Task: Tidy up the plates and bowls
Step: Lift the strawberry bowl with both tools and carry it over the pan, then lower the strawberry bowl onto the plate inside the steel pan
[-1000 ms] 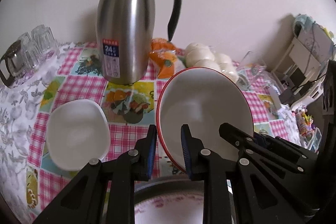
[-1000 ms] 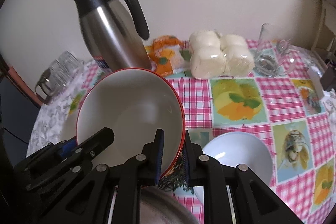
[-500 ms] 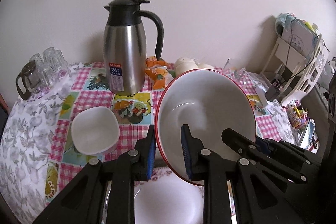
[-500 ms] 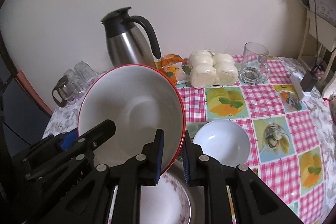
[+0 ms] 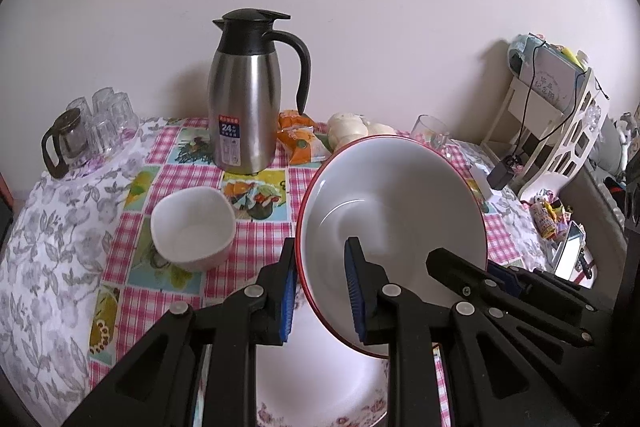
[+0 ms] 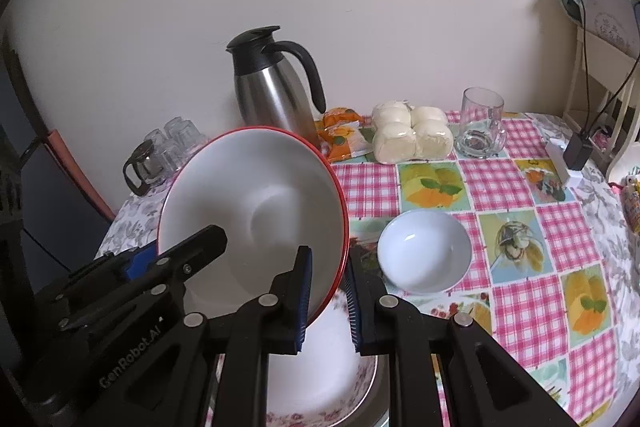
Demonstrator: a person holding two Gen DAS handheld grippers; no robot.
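Observation:
A large white bowl with a red rim (image 5: pixel 392 219) (image 6: pixel 256 211) hangs tilted above the table, carried by both grippers. My left gripper (image 5: pixel 322 267) is shut on its left rim. On the opposite rim my right gripper (image 6: pixel 329 269) is shut as well. Each gripper shows in the other's view, the right one (image 5: pixel 500 287) and the left one (image 6: pixel 160 259). Under the bowl lies a white plate with a floral edge (image 5: pixel 320 391) (image 6: pixel 320 371). A small white bowl (image 5: pixel 192 227) stands to the left. A pale blue-white bowl (image 6: pixel 424 251) stands to the right.
At the back stand a steel thermos jug (image 5: pixel 244 107) (image 6: pixel 272 95), several upturned glasses with a glass teapot (image 5: pixel 80 135), an orange packet (image 6: pixel 340 135), wrapped buns (image 6: pixel 412 139) and a glass mug (image 6: pixel 480 127). A white rack (image 5: pixel 560 131) stands off the table's right end.
Both grippers have risen and drawn back with the red-rimmed bowl still in their grip. The jug and small bowls now look farther off, and more of the floral plate shows below.

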